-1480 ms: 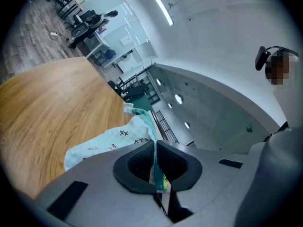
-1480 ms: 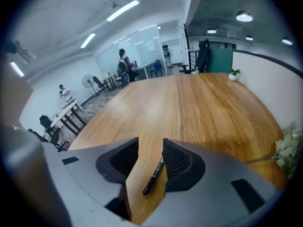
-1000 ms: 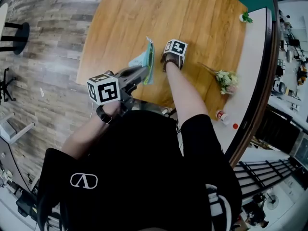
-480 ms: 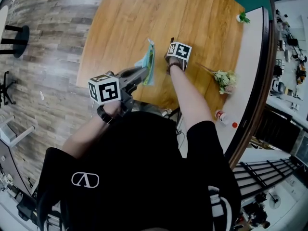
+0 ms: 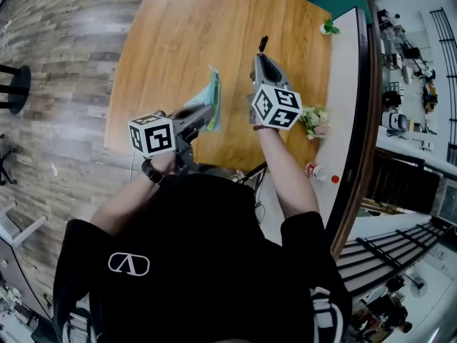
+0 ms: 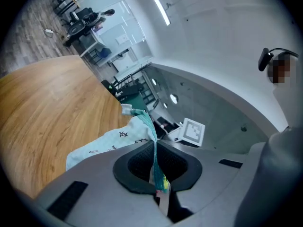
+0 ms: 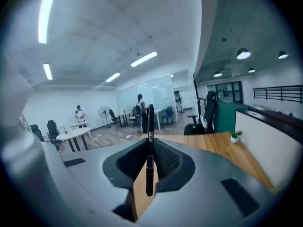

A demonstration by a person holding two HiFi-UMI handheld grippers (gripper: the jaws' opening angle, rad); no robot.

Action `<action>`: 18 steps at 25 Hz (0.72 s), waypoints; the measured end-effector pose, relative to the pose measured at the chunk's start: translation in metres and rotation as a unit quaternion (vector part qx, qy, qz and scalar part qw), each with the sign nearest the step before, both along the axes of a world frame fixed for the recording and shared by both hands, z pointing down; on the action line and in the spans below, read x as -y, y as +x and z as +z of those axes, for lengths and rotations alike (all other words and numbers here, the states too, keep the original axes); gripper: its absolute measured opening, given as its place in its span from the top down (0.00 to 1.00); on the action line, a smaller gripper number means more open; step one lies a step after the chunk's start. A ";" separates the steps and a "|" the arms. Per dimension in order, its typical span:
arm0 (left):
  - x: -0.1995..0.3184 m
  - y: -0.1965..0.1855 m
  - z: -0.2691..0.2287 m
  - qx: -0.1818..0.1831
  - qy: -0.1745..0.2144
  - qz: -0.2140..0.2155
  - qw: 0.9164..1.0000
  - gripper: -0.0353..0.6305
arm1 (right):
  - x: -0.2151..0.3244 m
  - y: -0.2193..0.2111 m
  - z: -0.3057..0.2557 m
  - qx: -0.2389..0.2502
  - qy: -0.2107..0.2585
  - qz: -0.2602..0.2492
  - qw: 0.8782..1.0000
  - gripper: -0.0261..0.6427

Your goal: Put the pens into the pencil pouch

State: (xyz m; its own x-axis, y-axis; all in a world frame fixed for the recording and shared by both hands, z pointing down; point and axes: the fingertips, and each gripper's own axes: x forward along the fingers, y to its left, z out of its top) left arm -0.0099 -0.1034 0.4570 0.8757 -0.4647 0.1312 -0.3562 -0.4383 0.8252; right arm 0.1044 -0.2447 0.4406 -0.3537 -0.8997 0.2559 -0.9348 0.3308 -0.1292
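Observation:
A mint-green pencil pouch (image 5: 212,97) hangs above the wooden table (image 5: 178,34); my left gripper (image 5: 208,113) is shut on its edge. In the left gripper view the pouch (image 6: 113,143) droops to the left of the jaws, its teal zipper band pinched between the pads of the left gripper (image 6: 155,167). My right gripper (image 5: 263,57) is raised over the table to the pouch's right, pointing away from me. Its jaws have just been closing and are shut on a black pen (image 5: 263,44). In the right gripper view the pen (image 7: 149,145) stands upright between the pads of the right gripper (image 7: 149,167).
A small bunch of flowers (image 5: 312,118) lies near the table's right edge. A tiny potted plant (image 5: 328,27) and a bottle (image 5: 313,169) with a red cap beside it sit on the white counter (image 5: 350,106). Wood floor lies left of the table.
My right gripper has risen from the tabletop with the pen and swung from pointing down to nearly level. The left gripper lifted slightly, still holding the pouch.

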 end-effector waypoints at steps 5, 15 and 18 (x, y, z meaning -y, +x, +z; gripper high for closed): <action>0.006 0.012 -0.016 -0.011 0.013 0.012 1.000 0.92 | -0.053 0.010 -0.097 0.013 0.152 -0.004 0.988 0.90; 0.010 0.032 -0.038 -0.016 0.034 0.032 0.999 0.92 | -0.103 0.017 -0.122 0.013 0.215 0.009 0.976 0.90; 0.009 0.034 -0.038 -0.014 0.035 0.032 0.999 0.92 | -0.105 0.011 -0.131 0.043 0.217 0.001 0.975 0.90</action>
State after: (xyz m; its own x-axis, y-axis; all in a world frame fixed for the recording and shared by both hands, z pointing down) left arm 0.0243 -0.1128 0.4192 0.9068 -0.4147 0.0760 -0.3030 -0.5156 0.8014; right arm 0.1152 -0.1393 0.3101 -0.3547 -0.9176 -0.1793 -0.9275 0.3695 -0.0562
